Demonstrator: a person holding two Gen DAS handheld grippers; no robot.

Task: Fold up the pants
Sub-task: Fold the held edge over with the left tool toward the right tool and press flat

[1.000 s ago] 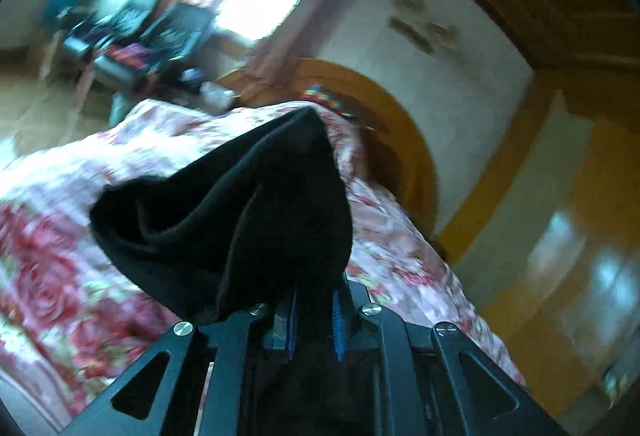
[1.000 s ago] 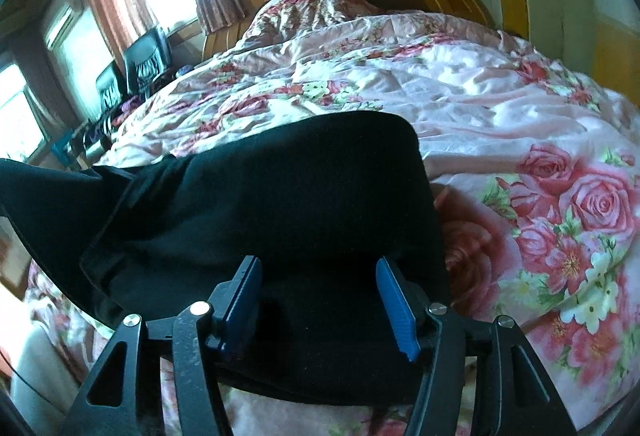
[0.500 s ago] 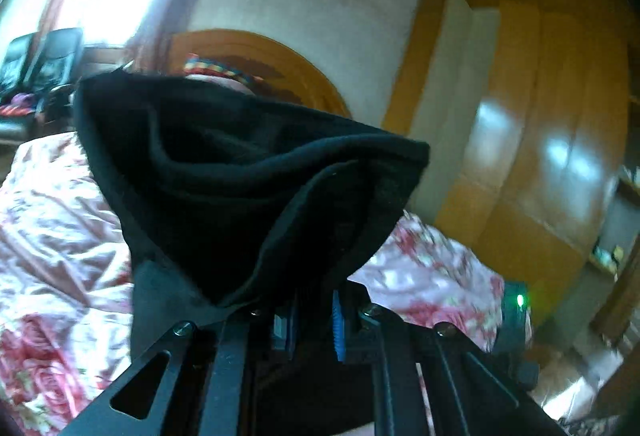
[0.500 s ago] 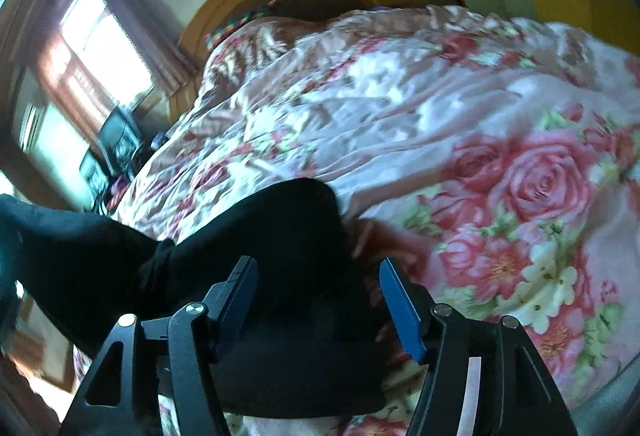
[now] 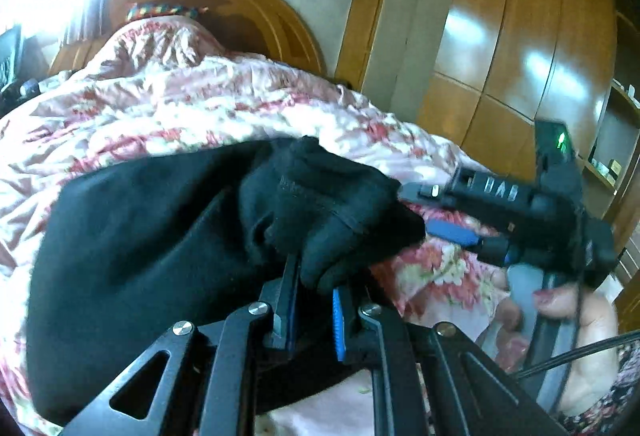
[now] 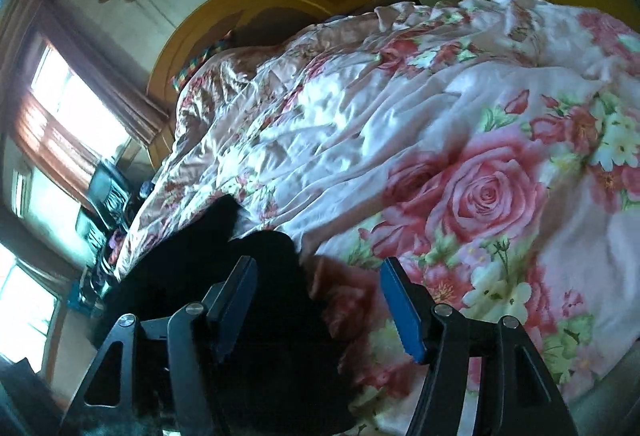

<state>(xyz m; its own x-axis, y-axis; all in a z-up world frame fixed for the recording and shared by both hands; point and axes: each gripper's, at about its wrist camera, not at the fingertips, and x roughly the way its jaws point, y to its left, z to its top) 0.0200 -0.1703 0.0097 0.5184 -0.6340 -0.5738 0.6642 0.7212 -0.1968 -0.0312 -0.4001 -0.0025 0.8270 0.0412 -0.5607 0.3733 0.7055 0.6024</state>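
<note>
Black pants lie bunched on floral quilt: soft, light, floppy. Left gripper nearly closed, pinching a bunched edge; right gripper wide open, holding nothing. Grip hems or waistband.

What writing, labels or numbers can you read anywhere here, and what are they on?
"UAS", or something close to it: pale letters on the side of the right hand-held gripper, blurred, so the reading is uncertain.
Green light on the black device behind it: a glowing mark, not readable as text.
Black pants, floral quilt, wardrobe: no writing visible.
</note>
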